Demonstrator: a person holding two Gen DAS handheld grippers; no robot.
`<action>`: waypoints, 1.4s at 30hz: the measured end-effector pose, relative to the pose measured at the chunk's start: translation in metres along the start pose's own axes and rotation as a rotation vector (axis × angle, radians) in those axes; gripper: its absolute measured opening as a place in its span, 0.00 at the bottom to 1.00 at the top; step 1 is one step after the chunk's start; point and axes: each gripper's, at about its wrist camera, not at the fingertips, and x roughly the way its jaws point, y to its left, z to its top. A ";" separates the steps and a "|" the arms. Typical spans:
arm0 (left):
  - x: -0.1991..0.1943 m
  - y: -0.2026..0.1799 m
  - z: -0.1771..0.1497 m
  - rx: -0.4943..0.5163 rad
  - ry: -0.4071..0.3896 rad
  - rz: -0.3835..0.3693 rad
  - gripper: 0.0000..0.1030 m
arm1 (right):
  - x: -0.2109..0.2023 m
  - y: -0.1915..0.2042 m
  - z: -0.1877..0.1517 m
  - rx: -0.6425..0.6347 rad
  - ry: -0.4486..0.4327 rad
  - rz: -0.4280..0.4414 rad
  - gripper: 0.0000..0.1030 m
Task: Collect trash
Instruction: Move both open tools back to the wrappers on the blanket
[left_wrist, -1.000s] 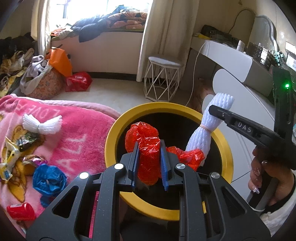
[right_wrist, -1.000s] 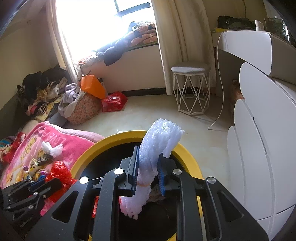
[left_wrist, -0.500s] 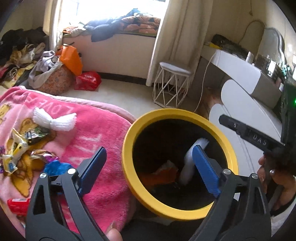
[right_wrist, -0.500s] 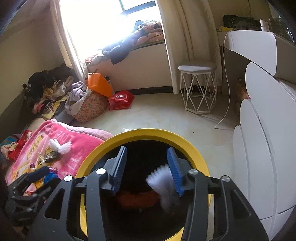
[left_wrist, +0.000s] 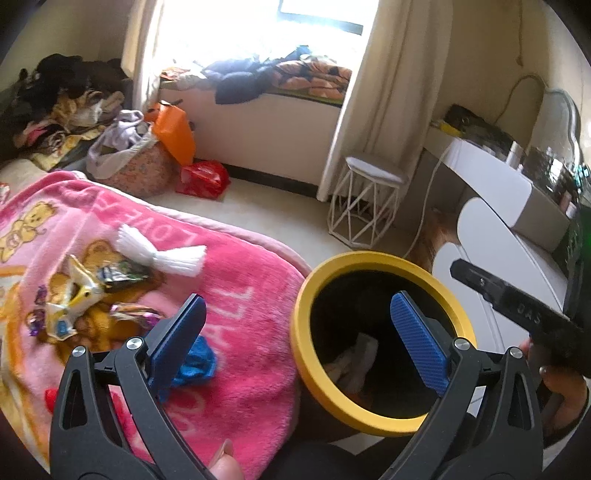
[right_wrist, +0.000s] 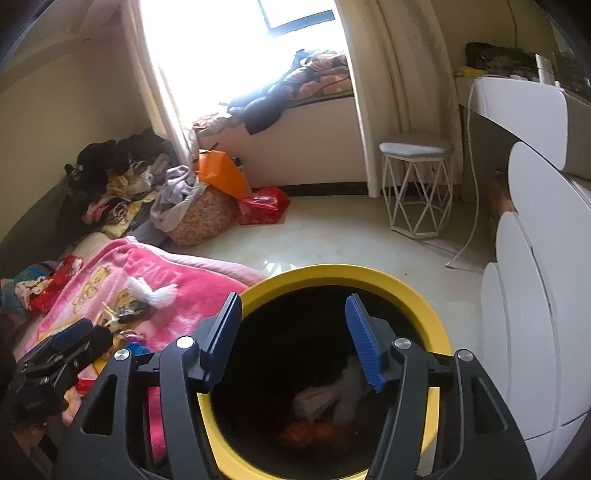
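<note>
Trash on pink blanket (left_wrist: 236, 332) beside yellow-rimmed bin (left_wrist: 373, 258), left gripper (left_wrist: 295, 332) and right gripper (right_wrist: 291, 332) jaws just opened, empty.

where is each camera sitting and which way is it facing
Left wrist: on the left gripper, angled down at the pink blanket and yellow bin; its blue pads, a fingertip and the right hand show.
Right wrist: on the right gripper, angled down into the bin; the left gripper shows at lower left.
Shared: bin, blanket, white stool, window seat; both grippers empty, jaws just opened.
</note>
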 end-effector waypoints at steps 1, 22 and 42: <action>-0.002 0.002 0.001 -0.004 -0.006 0.004 0.89 | -0.001 0.003 0.000 -0.005 -0.001 0.005 0.56; -0.054 0.060 0.013 -0.116 -0.145 0.099 0.89 | -0.011 0.074 0.002 -0.106 -0.016 0.115 0.64; -0.075 0.111 0.006 -0.208 -0.178 0.173 0.89 | -0.004 0.133 -0.009 -0.214 0.013 0.210 0.71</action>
